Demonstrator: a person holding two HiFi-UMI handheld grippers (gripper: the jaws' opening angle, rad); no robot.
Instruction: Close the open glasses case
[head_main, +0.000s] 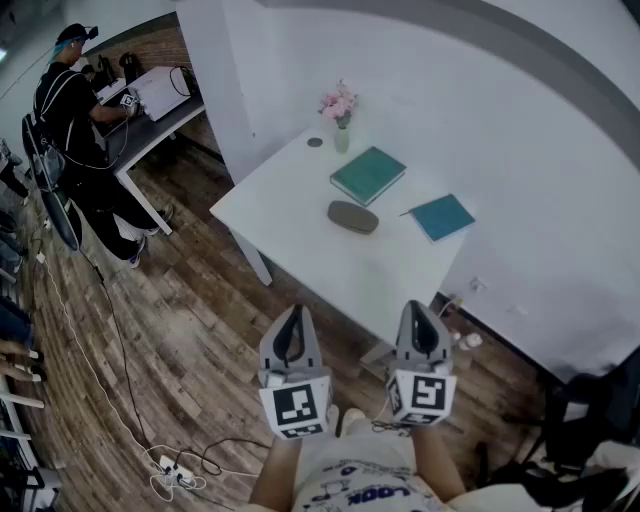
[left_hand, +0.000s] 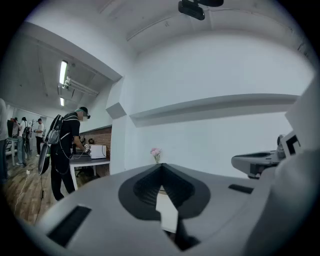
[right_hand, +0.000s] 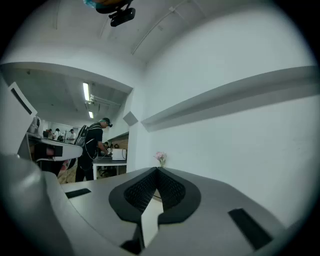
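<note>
Left claw (head_main: 292, 322): clenched, pads pressed together with nothing between; held about level over the wooden floor (head_main: 200, 330), short of the counter's near edge.
Right claw (head_main: 421, 318): clenched too and empty; beside the left claw but apart from it, pointing toward the counter.
Glasses case (head_main: 353, 217): dark oval, lying near the middle of the white counter (head_main: 300, 250), well apart from both claws; lid open or closed not clear from the head view.
Green book (head_main: 368, 174): flat on the counter, just beyond the glasses case.
Blue notebook (head_main: 441, 217): flat on the counter, right of the glasses case, near the counter's right edge.
Vase (head_main: 341, 138): upright at the far corner of the counter, pink flowers in it; small dark round disc (head_main: 315, 142) just to its left.
Person (head_main: 75, 110): in dark clothes, standing at a second desk (head_main: 150, 125) at far left.
Power strip (head_main: 170, 465): on the floor at lower left, cables trailing from it.
</note>
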